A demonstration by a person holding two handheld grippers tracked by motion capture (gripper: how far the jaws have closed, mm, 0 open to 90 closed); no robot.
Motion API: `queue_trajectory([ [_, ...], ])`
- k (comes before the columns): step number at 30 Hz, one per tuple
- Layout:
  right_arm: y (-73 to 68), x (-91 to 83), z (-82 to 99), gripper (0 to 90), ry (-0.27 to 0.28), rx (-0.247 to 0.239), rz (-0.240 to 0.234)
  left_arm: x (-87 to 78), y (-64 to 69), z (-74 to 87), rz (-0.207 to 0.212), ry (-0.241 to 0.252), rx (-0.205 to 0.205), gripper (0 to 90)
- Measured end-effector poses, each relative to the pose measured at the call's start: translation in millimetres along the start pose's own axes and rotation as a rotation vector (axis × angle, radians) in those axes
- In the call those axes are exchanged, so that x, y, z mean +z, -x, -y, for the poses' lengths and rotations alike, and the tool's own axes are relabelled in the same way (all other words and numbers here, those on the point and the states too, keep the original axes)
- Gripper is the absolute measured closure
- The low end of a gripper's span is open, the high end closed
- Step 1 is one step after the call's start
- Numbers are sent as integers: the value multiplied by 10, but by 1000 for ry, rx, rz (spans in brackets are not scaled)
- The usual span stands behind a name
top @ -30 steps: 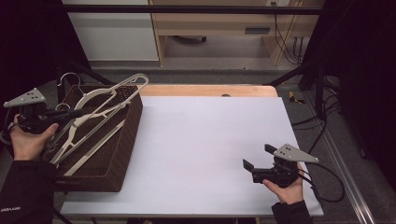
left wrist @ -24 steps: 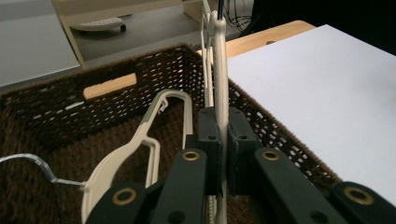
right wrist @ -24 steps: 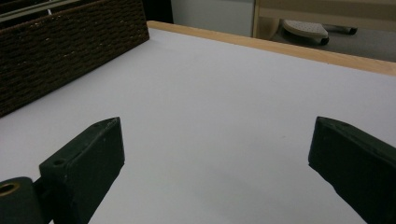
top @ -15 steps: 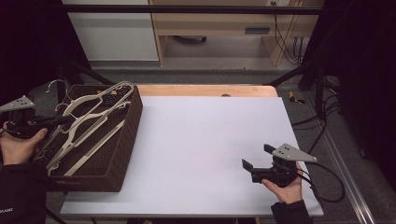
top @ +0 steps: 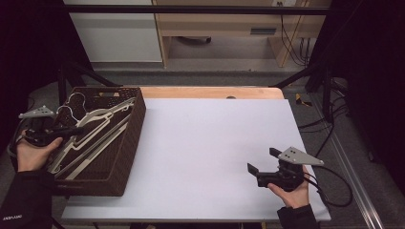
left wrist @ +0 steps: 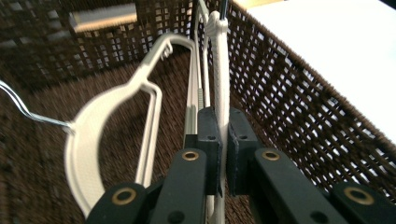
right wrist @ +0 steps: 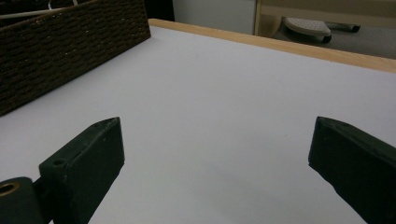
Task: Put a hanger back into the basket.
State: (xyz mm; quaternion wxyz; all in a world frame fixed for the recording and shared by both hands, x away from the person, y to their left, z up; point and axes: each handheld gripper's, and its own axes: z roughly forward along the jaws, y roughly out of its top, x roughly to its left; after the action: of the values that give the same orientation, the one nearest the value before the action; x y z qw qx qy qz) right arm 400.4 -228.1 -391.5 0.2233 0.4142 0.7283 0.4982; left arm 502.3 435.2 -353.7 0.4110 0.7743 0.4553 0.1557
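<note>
At the left of the high view, the left tongs [top: 71,130] are clamped on the bar of a white plastic hanger [left wrist: 219,70] that sits among other hangers inside the brown wicker basket [top: 125,157]. The step looks like settling it in or drawing it out, so keep the grip firm and the bar parallel to the basket wall, clear of the neighbouring hanger's wire hook [left wrist: 28,114]. The right tongs [top: 262,171] stand wide and empty over the white surface [top: 210,143] at lower right.

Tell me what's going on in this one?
A person is working with a hand-held claw in each hand at a white table. The left claw is shut on a white plastic hanger, holding it inside the brown wicker basket at the table's left edge, where other white hangers lie. The right claw rests open near the table's front right corner, holding nothing.
</note>
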Motion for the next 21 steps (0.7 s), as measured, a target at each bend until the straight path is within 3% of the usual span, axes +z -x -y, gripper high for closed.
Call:
queue_trajectory([
  [8,2,6,0,38,-1,-2,-2,124,-124,200,-4,-48,-122,841],
  [10,0,11,0,38,-1,-1,1,120,-144,225,1,-37,-150,833],
  [13,-2,19,3,37,-5,-1,1,117,-121,204,-64,-55,-134,821],
  [17,-1,20,4,37,-4,-2,3,72,-65,179,-194,-45,-105,680],
  [21,-3,23,5,36,-5,-3,3,-8,9,171,-246,6,-86,612],
])
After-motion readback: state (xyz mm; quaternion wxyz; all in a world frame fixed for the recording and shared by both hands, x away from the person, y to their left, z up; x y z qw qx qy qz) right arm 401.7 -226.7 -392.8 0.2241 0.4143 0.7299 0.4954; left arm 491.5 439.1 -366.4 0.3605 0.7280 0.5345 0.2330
